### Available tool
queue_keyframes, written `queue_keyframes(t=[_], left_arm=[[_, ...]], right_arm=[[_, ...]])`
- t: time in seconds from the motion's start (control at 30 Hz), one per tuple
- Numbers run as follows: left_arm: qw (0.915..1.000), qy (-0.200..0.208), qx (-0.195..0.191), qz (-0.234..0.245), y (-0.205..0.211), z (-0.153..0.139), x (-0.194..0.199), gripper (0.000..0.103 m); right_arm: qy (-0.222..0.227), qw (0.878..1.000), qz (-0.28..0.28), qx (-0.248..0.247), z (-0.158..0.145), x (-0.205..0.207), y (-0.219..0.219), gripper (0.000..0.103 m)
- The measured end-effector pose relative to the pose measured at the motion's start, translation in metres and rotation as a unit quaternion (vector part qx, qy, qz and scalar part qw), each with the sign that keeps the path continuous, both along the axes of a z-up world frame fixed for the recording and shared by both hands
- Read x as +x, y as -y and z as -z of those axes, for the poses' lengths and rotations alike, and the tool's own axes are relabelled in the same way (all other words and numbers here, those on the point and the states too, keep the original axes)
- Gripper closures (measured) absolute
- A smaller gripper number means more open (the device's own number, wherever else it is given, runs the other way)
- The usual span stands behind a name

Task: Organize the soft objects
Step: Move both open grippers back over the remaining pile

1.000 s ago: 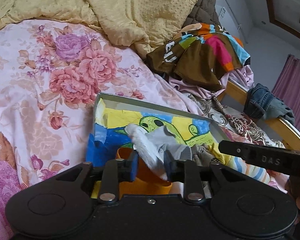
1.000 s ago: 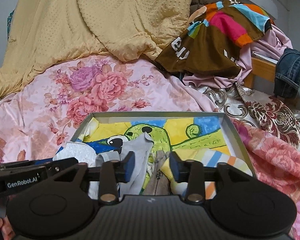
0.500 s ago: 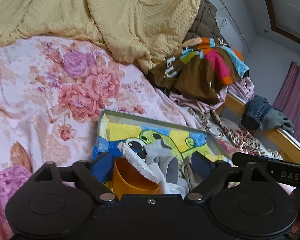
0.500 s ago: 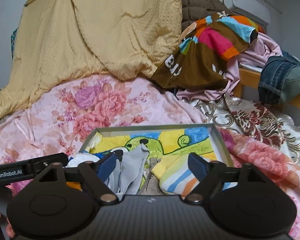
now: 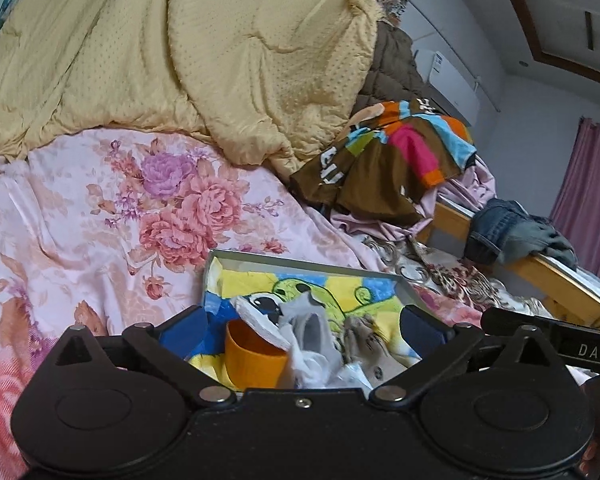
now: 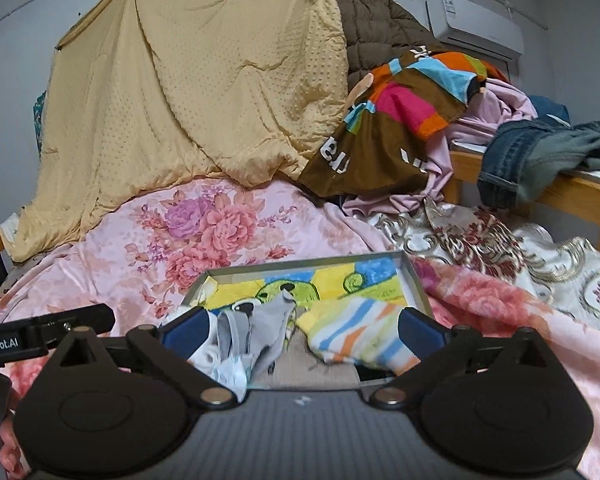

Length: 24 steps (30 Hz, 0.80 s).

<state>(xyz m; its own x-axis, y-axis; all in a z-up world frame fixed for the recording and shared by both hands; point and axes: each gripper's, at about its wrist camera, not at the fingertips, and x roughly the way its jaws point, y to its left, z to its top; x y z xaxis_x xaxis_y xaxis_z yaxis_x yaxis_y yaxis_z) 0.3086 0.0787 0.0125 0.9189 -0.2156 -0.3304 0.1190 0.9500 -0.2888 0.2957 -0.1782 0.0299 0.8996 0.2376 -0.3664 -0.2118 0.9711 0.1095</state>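
A shallow grey box [image 5: 300, 261] with a cartoon picture inside lies on the floral bedspread; it also shows in the right wrist view [image 6: 312, 265]. It holds grey socks [image 5: 310, 326], a white sock [image 5: 260, 322], an orange cup [image 5: 254, 362], a brown patterned sock [image 5: 360, 334] and a striped sock [image 6: 360, 330]. My left gripper [image 5: 302, 328] is open and empty, above and behind the box's contents. My right gripper [image 6: 304, 330] is open and empty, also drawn back above the box.
A yellow quilt [image 5: 204, 48] is heaped at the back. A brown multicoloured cloth [image 5: 388, 160] and pink fabric lie to the right. Jeans [image 6: 540, 156] hang over a wooden rail [image 5: 548, 276]. A pink floral bedspread [image 5: 120, 208] covers the left side.
Both grippers opened: the left let go of the grey sock, the right let go of its cloth. Both then pulled back and up from the box.
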Motion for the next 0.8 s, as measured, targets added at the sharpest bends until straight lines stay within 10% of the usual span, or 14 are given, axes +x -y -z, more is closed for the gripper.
queue_keyframes(t=[0.8], left_arm=[[0.9980,-0.011,0.058,0.024,0.051,0.011,-0.112,0.001]], right_arm=[[0.018,1.000,0.011,-0.008,0.023,-0.111,0.046,0.000]])
